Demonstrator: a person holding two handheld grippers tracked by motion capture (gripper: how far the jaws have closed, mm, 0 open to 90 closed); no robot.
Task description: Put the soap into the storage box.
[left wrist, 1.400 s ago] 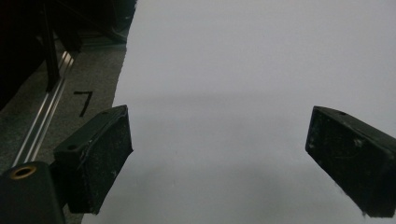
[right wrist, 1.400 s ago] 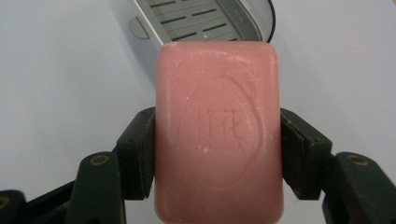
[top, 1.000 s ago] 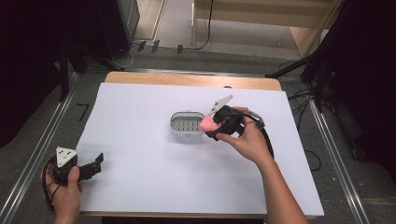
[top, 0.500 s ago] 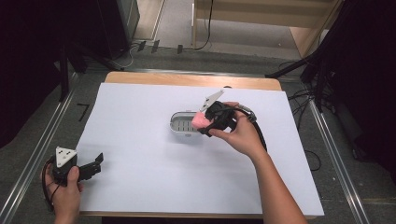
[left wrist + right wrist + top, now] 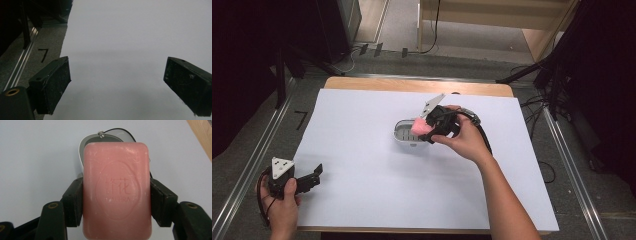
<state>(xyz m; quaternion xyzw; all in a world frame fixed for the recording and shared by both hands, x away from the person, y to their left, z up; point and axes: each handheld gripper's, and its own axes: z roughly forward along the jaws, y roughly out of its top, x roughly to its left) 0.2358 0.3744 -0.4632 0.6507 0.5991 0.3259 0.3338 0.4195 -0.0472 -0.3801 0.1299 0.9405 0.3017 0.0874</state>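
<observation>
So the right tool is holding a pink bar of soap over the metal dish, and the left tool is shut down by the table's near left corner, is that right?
Not quite: the left tool is open, its jaws standing wide apart in the left gripper view. The rest holds: the right tool holds the pink soap over the metal dish.

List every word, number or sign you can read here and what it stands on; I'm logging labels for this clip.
"7": black mark on the grey floor left of the table, seen in the left gripper view and the high view.
Two pressed Chinese characters, apparently "蜂花": on the face of the pink soap bar held by the right gripper.
A line of Latin letters under them: too faint to read for sure.
The metal soap dish: no readable text.
</observation>
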